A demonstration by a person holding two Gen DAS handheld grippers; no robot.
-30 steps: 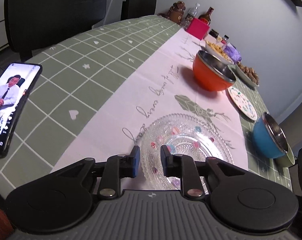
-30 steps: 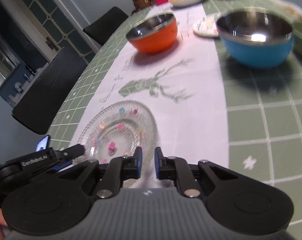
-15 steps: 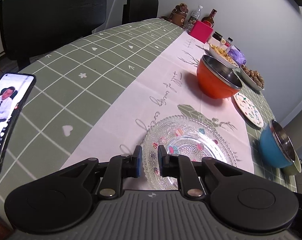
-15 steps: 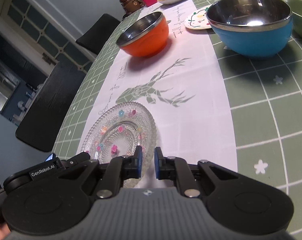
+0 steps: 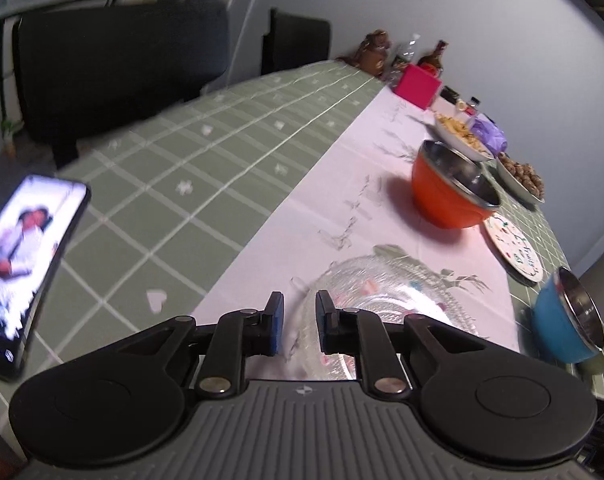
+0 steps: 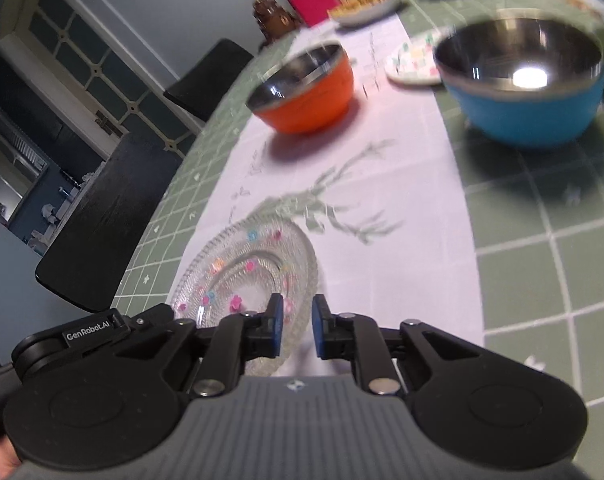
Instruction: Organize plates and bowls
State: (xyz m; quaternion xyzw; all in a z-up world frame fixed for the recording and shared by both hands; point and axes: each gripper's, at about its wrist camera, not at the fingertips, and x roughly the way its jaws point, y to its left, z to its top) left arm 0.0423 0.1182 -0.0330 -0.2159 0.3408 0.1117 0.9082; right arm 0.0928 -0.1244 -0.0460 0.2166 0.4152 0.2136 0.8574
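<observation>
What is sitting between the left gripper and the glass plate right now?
Nothing visible. The left gripper has its jaws slightly apart just at the near rim of the glass plate, with only bare pink table runner around it.

"GenRobot.AI" on left gripper [image 6: 88, 335].

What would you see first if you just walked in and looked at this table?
Probably the bright orange bowl on the pale runner and the blue bowl beside it on the green cloth, both shiny inside. Then the sparkly glass plate with little coloured flowers, right in front of the right gripper.
</observation>
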